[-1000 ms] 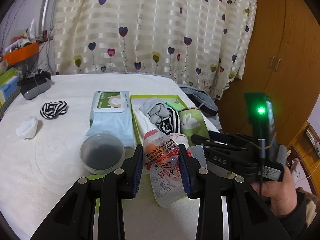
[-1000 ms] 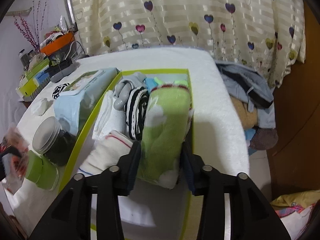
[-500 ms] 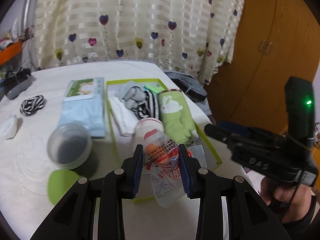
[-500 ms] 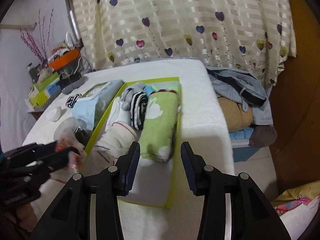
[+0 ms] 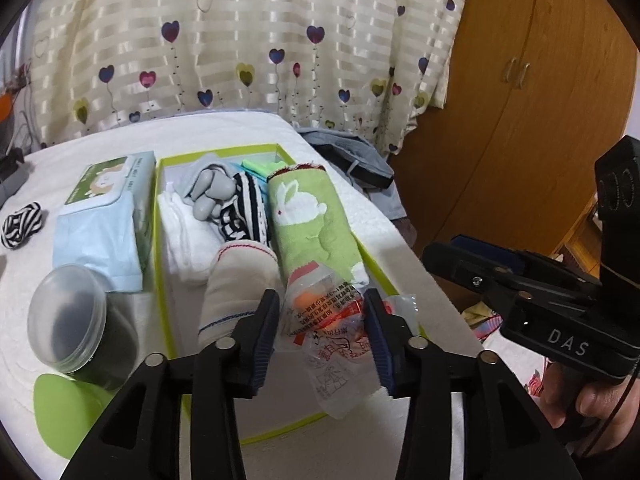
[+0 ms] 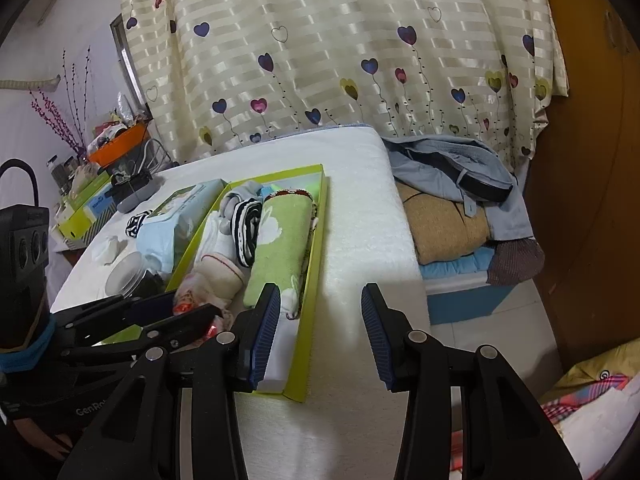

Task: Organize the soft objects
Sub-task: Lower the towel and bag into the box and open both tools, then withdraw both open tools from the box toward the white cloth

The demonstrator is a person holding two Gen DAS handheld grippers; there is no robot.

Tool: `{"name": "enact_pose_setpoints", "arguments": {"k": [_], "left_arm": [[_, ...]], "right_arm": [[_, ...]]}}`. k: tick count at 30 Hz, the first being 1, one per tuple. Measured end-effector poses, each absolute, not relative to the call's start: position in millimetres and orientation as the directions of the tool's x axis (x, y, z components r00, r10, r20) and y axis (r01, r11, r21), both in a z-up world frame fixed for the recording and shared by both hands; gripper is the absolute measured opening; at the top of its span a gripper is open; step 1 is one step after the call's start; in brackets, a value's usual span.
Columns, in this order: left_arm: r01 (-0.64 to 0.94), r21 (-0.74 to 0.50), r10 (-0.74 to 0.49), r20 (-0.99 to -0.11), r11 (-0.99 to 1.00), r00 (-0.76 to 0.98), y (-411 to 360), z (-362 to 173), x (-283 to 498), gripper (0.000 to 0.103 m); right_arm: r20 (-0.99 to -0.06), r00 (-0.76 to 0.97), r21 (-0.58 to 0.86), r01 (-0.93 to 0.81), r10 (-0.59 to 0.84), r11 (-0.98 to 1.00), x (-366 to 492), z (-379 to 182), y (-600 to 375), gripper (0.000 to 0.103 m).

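Note:
My left gripper (image 5: 322,336) is shut on a clear plastic packet with red print (image 5: 332,320) and holds it over the near end of a yellow-green box (image 5: 160,240). The box holds a green rabbit towel (image 5: 312,220), a cream sock roll (image 5: 240,280), white cloth, striped and grey socks. My right gripper (image 6: 318,332) is open and empty, over the white table just right of the box (image 6: 316,248). The towel (image 6: 280,248) lies along the box's right side. The left gripper (image 6: 160,320) shows in the right wrist view at lower left.
A wet-wipes pack (image 5: 108,216), a lidded round jar (image 5: 68,316) and a green lid (image 5: 64,408) lie left of the box. A striped sock ball (image 5: 22,224) is farther left. Folded clothes (image 6: 448,208) are stacked right of the table, by a wooden wardrobe (image 5: 520,120).
My right gripper let go of the green towel, opened and drew back to the right. My left gripper carried the packet rightward over the box's near end.

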State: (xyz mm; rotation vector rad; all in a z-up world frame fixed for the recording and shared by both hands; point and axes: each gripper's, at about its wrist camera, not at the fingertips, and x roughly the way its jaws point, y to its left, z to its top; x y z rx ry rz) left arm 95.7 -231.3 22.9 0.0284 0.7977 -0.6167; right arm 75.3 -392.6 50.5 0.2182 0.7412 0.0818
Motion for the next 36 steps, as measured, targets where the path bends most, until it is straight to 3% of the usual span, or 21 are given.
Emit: {"name": "enact_pose_setpoints", "arguments": {"k": [5, 36], "left_arm": [[0.531, -0.19, -0.508, -0.661, 0.825, 0.552, -230.9, 26.5, 93.8, 0.054], [0.367, -0.196, -0.41, -0.578, 0.909, 0.705, -107.7, 67.4, 37.7, 0.054]], "right_arm": [[-0.654, 0.741, 0.224, -0.002, 0.152, 0.974, 74.3, 51.7, -390.7, 0.044], [-0.629, 0.744, 0.194, -0.13, 0.225, 0.972, 28.3, 76.7, -301.2, 0.044]]}}
